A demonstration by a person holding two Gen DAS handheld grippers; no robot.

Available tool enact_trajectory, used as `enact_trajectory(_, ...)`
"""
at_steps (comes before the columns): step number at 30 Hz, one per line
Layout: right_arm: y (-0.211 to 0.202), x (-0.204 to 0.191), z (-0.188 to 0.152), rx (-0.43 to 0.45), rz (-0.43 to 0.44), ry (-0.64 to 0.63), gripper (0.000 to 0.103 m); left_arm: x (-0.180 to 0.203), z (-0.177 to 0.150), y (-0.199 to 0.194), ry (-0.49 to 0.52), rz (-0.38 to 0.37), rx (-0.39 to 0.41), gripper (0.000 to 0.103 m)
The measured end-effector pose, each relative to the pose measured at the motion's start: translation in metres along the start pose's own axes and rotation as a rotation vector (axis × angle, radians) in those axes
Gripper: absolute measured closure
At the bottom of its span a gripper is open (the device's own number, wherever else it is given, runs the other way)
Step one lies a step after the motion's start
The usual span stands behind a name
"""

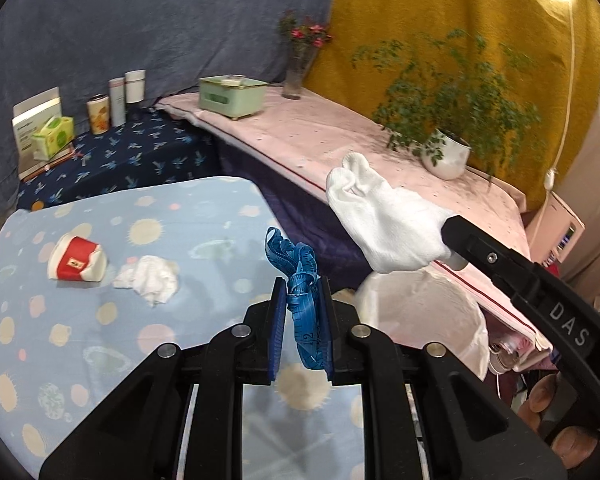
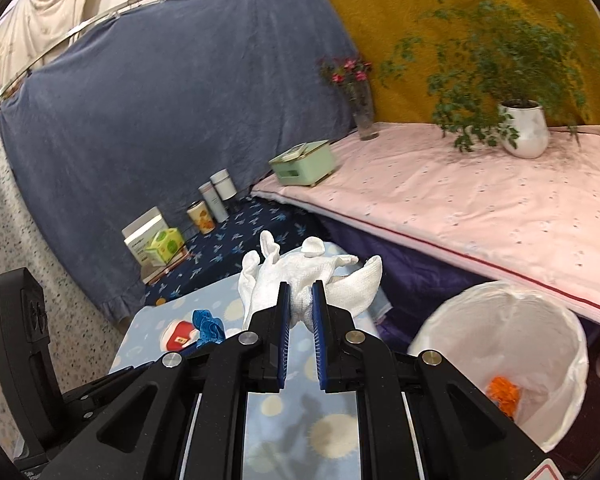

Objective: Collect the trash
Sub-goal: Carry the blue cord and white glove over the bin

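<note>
My left gripper (image 1: 302,286) is shut on a bunched blue measuring tape (image 1: 300,268), held above the light blue table (image 1: 100,320). My right gripper (image 2: 301,290) is shut on a white glove (image 2: 308,272); in the left wrist view the glove (image 1: 384,224) hangs above the white-lined trash bin (image 1: 428,312). The bin (image 2: 500,352) stands to the right of the table and holds an orange scrap (image 2: 504,394). A crushed red and white paper cup (image 1: 76,258) and a crumpled white tissue (image 1: 150,278) lie on the table to the left.
A pink-covered bench (image 2: 480,200) behind the bin carries a potted plant (image 2: 524,128), a green box (image 2: 304,164) and a flower vase (image 2: 364,116). Boxes and cans (image 2: 208,208) stand on a dark blue patterned surface at the back.
</note>
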State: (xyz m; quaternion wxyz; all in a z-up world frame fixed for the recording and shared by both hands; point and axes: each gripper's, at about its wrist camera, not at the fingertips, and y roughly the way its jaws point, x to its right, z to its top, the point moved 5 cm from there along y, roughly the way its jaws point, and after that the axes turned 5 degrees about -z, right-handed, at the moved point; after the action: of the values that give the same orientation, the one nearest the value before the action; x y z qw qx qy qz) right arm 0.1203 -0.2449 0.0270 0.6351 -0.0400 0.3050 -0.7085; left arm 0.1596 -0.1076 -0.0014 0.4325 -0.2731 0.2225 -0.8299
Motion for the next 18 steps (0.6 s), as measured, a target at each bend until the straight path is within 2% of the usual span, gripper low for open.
enact_trajectory(11, -0.031, 0.08, -0.001, 0.031, -0.093, 0.09, 0.092, 0.075, -0.013, 0.025, 0.091, -0.08, -0.059, 0.088)
enact_trajectory(18, -0.038, 0.121, -0.011, 0.028, -0.14, 0.145, 0.092, 0.105, -0.023, 0.041, 0.133, -0.101, -0.096, 0.088)
